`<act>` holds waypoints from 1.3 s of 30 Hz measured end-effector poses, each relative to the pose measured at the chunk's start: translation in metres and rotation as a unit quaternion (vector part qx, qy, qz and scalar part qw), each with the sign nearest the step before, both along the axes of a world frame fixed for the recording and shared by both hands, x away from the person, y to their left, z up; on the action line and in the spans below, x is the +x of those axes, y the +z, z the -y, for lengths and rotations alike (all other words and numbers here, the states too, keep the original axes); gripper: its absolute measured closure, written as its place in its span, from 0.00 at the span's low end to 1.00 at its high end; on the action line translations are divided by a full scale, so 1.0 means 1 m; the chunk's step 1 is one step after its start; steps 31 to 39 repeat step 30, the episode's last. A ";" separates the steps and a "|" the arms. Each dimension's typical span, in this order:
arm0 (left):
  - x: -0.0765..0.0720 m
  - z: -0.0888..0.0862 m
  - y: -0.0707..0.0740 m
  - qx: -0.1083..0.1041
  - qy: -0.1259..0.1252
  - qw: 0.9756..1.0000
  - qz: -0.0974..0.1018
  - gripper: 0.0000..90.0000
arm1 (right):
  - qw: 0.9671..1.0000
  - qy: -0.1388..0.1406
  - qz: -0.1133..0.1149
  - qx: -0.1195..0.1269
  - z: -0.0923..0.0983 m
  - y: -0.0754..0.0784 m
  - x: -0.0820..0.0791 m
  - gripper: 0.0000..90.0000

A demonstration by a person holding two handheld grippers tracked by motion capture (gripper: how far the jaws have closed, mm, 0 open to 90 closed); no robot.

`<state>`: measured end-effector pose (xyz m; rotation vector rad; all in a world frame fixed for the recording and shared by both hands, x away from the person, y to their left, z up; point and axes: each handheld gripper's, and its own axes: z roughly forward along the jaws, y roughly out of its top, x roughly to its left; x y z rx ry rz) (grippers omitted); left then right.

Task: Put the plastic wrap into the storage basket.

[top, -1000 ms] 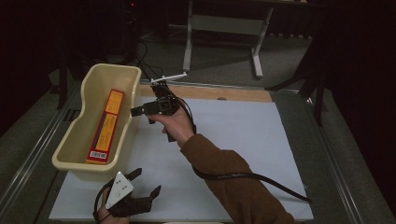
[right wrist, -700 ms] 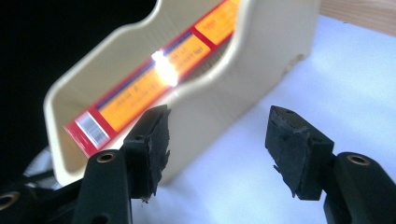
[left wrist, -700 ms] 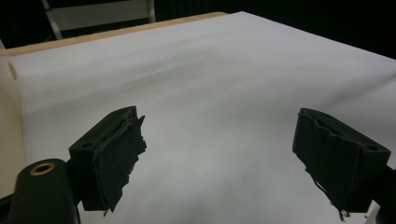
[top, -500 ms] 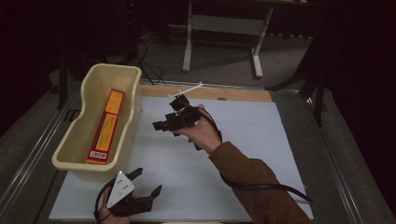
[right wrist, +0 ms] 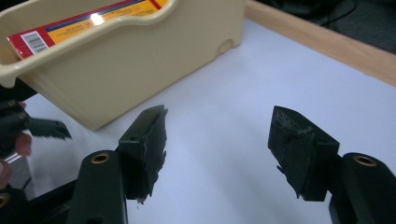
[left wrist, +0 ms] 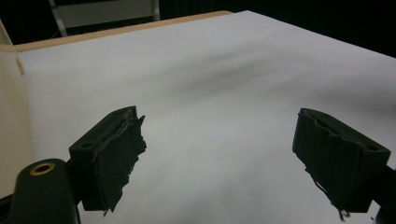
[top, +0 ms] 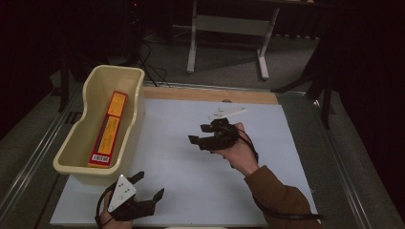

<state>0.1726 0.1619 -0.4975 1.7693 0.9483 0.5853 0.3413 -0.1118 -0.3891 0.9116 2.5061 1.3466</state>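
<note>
From the high view, a cream plastic bin [top: 86, 143] stands at the left of the white counter [top: 267, 191], and a long red-and-orange box [top: 108, 130] lies flat inside it, running lengthwise along the floor of the bin with its barcode end toward the person. The right tongs [top: 199, 134] hang over the middle of the counter, well apart from the bin, pointing toward it with jaws spread and nothing between them. The left tongs [top: 147, 187] sit at the near edge of the counter, just in front of the bin's near wall, also spread and empty.

The left gripper view looks along the left tongs [left wrist: 217, 149] across bare white counter [left wrist: 210, 70]; the two jaws stand wide apart with only the sheet between them, and a sliver of the bin's wall [left wrist: 9, 130] shows at the left edge.

In the right gripper view the right tongs [right wrist: 217, 144] are likewise open — empty air between the jaws — and aimed at the bin [right wrist: 140, 65], whose rim rises ahead. The box [right wrist: 84, 23] peeks over that rim, its glossy face catching a glare.

The box looks like thin printed cardboard: light, fairly stiff along its length, but likely to dent if pinched hard, and its shiny skin may slip. I would judge the best hold to be across its narrow width near the middle — reached from above, since the bin's walls block a sideways approach.
</note>
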 end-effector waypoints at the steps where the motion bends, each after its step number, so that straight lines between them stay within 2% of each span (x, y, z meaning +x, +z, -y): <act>1: 0.000 0.000 0.000 0.000 0.000 1.000 0.000 0.17 | 1.000 -0.004 0.003 0.003 0.007 -0.001 -0.004 0.41; 5: 0.001 0.001 -0.001 -0.002 0.002 1.000 -0.001 0.17 | 0.999 -0.015 0.043 -0.008 0.035 -0.010 -0.023 0.39; 8: 0.001 0.000 -0.001 -0.001 0.003 1.000 -0.001 0.17 | 0.998 -0.020 0.062 -0.006 0.059 -0.021 -0.040 0.37; 14: 0.001 -0.002 -0.001 -0.002 0.008 1.000 -0.002 0.17 | 0.996 -0.048 0.078 -0.009 0.102 -0.048 -0.061 0.33; 16: 0.001 -0.002 -0.001 -0.002 0.009 1.000 -0.001 0.17 | 0.994 -0.058 0.096 -0.006 0.117 -0.057 -0.067 0.32; 19: 0.001 -0.002 -0.002 -0.002 0.012 1.000 -0.003 0.17 | 0.991 -0.079 0.105 0.011 0.141 -0.070 -0.076 0.30; 23: 0.002 -0.001 -0.002 0.003 0.015 1.000 -0.005 0.17 | 0.988 -0.091 0.126 -0.006 0.162 -0.082 -0.081 0.26; 25: 0.003 0.001 -0.002 0.005 0.014 1.000 -0.006 0.17 | 0.989 -0.096 0.116 0.002 0.170 -0.087 -0.082 0.25; 29: 0.004 0.002 -0.003 0.007 0.013 1.000 -0.010 0.17 | 0.988 -0.105 0.117 0.005 0.176 -0.091 -0.080 0.24; 39: 0.004 0.002 -0.003 0.007 0.013 1.000 -0.010 0.17 | 0.987 -0.107 0.118 0.007 0.176 -0.091 -0.079 0.24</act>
